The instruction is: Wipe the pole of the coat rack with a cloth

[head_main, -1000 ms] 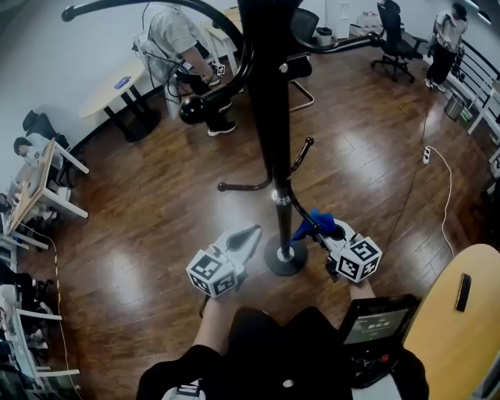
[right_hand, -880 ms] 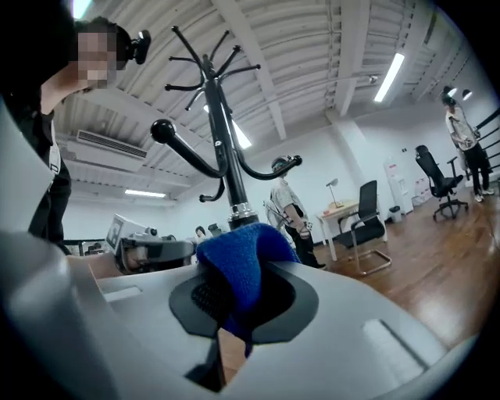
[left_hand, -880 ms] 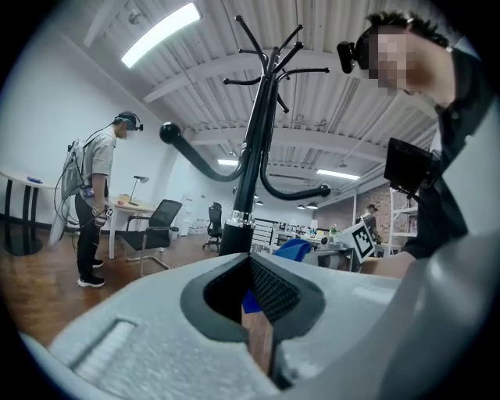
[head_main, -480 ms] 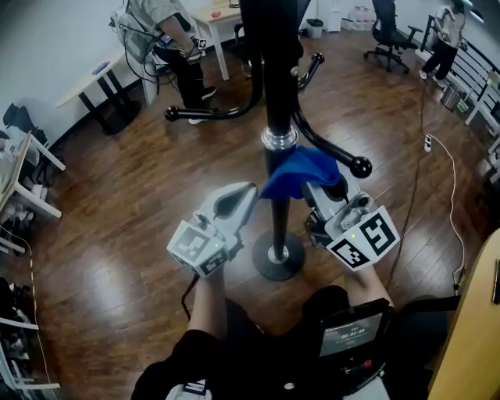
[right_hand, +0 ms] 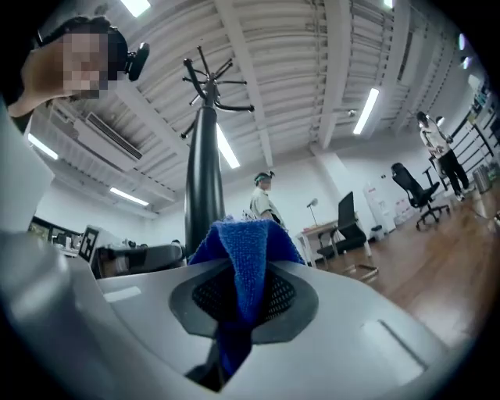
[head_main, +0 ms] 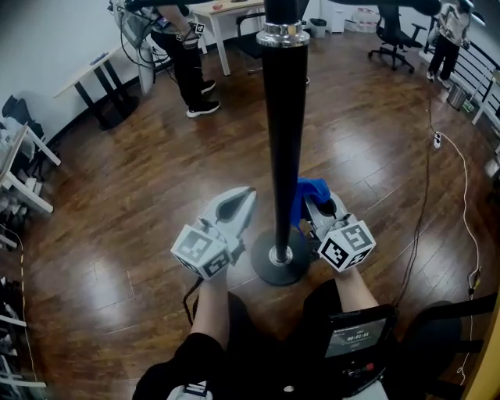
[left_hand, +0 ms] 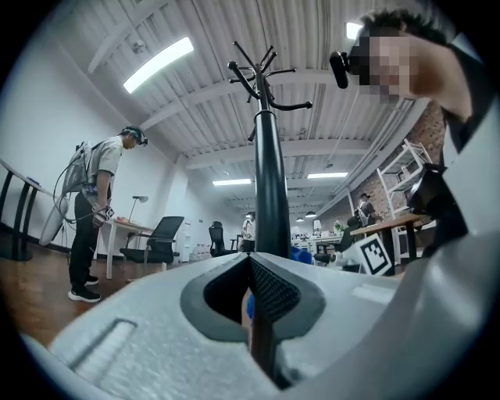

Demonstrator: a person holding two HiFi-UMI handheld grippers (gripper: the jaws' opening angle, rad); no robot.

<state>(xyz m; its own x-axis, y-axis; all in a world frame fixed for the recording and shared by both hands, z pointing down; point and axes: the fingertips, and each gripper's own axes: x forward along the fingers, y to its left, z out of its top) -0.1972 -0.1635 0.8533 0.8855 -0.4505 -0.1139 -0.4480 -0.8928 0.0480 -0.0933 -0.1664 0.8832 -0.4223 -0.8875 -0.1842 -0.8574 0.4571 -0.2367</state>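
The black coat rack pole (head_main: 283, 148) rises from a round base (head_main: 278, 264) on the wood floor, with a chrome collar (head_main: 283, 33) near the top of the head view. My right gripper (head_main: 312, 205) is shut on a blue cloth (head_main: 311, 193), held low against the pole's right side. In the right gripper view the cloth (right_hand: 244, 258) folds out of the jaws with the pole (right_hand: 203, 187) just behind. My left gripper (head_main: 244, 197) is shut and empty, left of the pole. The left gripper view shows the pole (left_hand: 269, 187) straight ahead.
A person (head_main: 181, 58) stands by white desks (head_main: 226, 12) at the back left. An office chair (head_main: 391, 35) and another person (head_main: 447, 31) are at the back right. A white cable (head_main: 461, 203) runs across the floor on the right. A screen device (head_main: 355, 340) hangs at my waist.
The right gripper with the cloth has slid down the pole from near the chrome collar to just above the base. The head view has tilted, and the hooks have left the picture.
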